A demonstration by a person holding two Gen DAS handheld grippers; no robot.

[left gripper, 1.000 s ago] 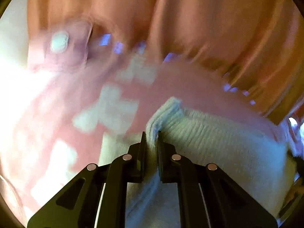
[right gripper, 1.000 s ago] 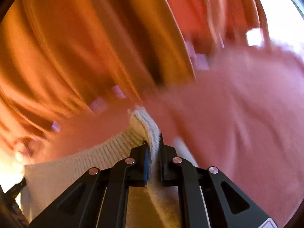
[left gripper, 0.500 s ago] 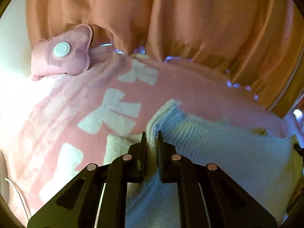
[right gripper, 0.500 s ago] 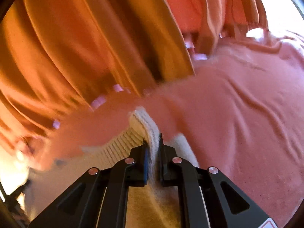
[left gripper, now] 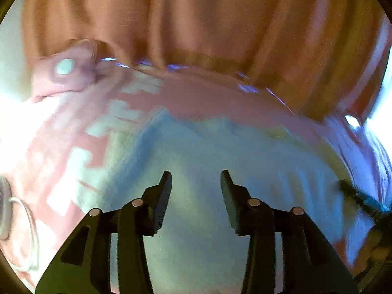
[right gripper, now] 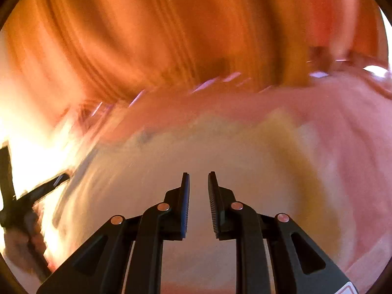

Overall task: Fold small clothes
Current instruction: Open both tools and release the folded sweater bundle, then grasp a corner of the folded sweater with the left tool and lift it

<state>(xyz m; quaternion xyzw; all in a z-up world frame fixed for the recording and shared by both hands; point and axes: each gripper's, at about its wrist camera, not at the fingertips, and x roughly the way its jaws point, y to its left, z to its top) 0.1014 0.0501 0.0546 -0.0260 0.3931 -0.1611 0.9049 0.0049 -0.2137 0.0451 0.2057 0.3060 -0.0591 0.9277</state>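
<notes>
Both tools have just been opening: the left tool (left gripper: 196, 178) and right tool (right gripper: 198, 178) are gaping with nothing between them, the white knit garment (left gripper: 220, 166) lying mid-frame on the pink blanket (left gripper: 73, 132).

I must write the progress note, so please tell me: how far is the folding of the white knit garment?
Done: the white knit garment lies doubled on the pink blanket. In hand: nothing; the left claw and right claw have just been opening, with no cloth between the jaws. Left: blur hides the fold's neatness, so further folds cannot be judged.
</notes>
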